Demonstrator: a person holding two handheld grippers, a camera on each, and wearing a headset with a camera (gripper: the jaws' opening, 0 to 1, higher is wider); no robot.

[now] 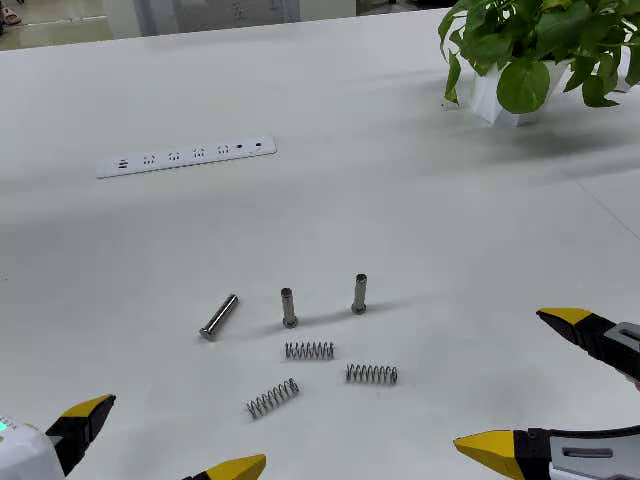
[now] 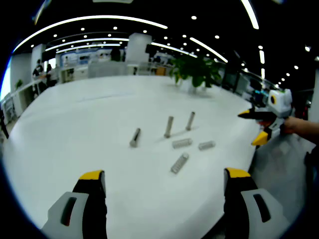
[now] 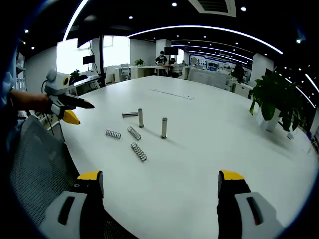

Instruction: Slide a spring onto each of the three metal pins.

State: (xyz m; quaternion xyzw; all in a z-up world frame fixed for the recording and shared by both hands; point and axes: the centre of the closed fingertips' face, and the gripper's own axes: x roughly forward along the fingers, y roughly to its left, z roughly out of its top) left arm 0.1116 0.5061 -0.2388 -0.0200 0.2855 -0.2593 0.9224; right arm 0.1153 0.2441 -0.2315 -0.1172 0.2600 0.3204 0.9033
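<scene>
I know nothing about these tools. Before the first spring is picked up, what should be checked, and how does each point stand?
1. The left gripper open and empty: ok.
2. The right gripper open and empty: ok.
3. Springs loose and apart, namely left spring, middle spring, right spring: ok.
4. Pins all upright: not ok; middle pin and right pin stand, left pin lies on its side.
5. Pins bare, no spring on any: ok.

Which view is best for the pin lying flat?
Head view: the lying pin is sharp, whole, seen from above. The left gripper view shows it smaller and foreshortened; the right gripper view shows it tiny, beside an upright pin.
</scene>
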